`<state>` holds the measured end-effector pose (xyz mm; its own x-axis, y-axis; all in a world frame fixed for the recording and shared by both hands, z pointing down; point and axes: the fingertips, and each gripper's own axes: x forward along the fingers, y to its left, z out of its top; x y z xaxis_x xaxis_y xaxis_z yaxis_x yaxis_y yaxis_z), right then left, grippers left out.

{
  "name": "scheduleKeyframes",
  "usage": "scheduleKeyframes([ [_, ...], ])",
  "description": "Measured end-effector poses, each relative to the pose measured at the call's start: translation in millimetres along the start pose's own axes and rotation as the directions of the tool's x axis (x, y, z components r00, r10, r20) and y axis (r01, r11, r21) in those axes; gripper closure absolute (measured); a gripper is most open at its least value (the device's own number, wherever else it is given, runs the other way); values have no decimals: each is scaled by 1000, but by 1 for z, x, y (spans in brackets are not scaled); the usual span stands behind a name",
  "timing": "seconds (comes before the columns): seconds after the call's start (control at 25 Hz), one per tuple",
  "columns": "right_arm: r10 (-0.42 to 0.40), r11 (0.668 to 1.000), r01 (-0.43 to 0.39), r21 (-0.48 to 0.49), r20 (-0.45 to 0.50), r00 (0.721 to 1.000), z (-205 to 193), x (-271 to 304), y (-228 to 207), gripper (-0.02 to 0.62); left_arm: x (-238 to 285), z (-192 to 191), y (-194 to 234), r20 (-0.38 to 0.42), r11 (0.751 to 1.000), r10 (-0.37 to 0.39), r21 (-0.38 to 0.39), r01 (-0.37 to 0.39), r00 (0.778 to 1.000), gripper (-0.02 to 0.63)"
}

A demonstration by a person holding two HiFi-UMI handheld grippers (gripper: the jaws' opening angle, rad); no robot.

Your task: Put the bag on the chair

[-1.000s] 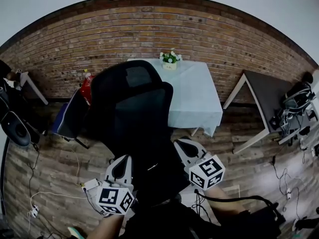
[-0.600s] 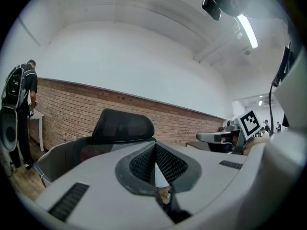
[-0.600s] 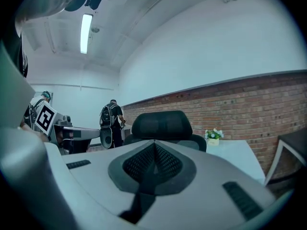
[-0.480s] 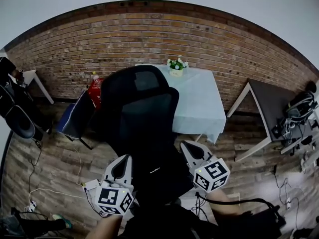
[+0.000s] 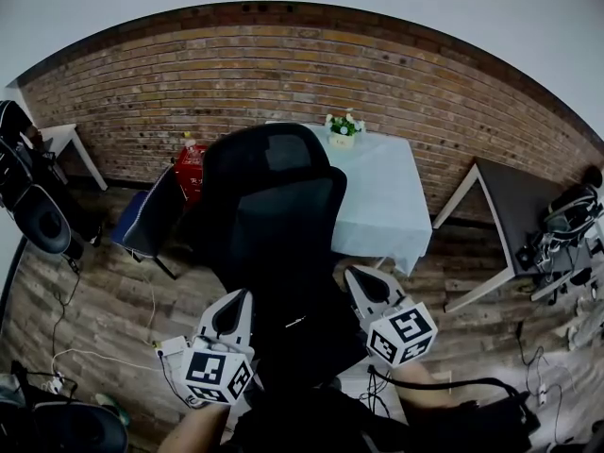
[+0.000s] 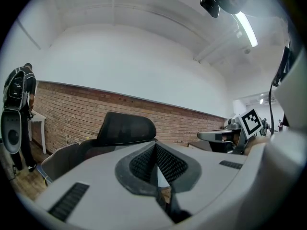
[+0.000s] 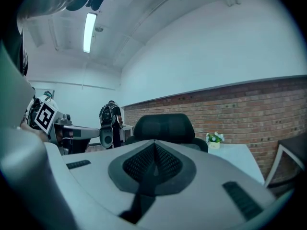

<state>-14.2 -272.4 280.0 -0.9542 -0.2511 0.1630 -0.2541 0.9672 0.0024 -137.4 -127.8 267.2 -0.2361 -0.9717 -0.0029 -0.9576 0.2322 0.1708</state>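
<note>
A black mesh office chair point(image 5: 274, 215) with a headrest stands right in front of me, its back towards me. Low against it, between the grippers, sits a dark bulk with a small white mark point(image 5: 297, 328); I cannot tell whether it is the bag or part of the chair. My left gripper point(image 5: 233, 311) is at the chair's lower left, jaws shut and nothing between them. My right gripper point(image 5: 366, 286) is at the lower right, also shut and empty. The left gripper view shows the left gripper point(image 6: 156, 169) aimed level at the headrest point(image 6: 127, 127). The right gripper point(image 7: 153, 164) likewise faces the headrest point(image 7: 165, 126).
Behind the chair stands a white-clothed table point(image 5: 382, 196) with a flower pot point(image 5: 342, 125), against a brick wall. A red object point(image 5: 192, 163) and a low dark seat point(image 5: 146, 220) are to the left. A grey table point(image 5: 514, 196) is at the right. Cables lie on the wooden floor. A person with a backpack point(image 6: 19, 92) stands far left.
The head view has tipped and shifted, so the chair and table sit a little further right in the picture. Both grippers keep their places and stay shut.
</note>
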Motion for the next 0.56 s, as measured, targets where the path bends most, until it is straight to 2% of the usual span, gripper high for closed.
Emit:
scheduleKeyframes([
  [0.4, -18, 1000, 18, 2, 9, 1000, 1, -2, -3, 578, 0, 6, 5, 6, 1000, 5, -11, -5, 1000, 597],
  [0.56, -24, 1000, 24, 1, 12, 1000, 1, -4, -7, 578, 0, 9, 3, 8, 999, -1, -44, 2, 1000, 597],
])
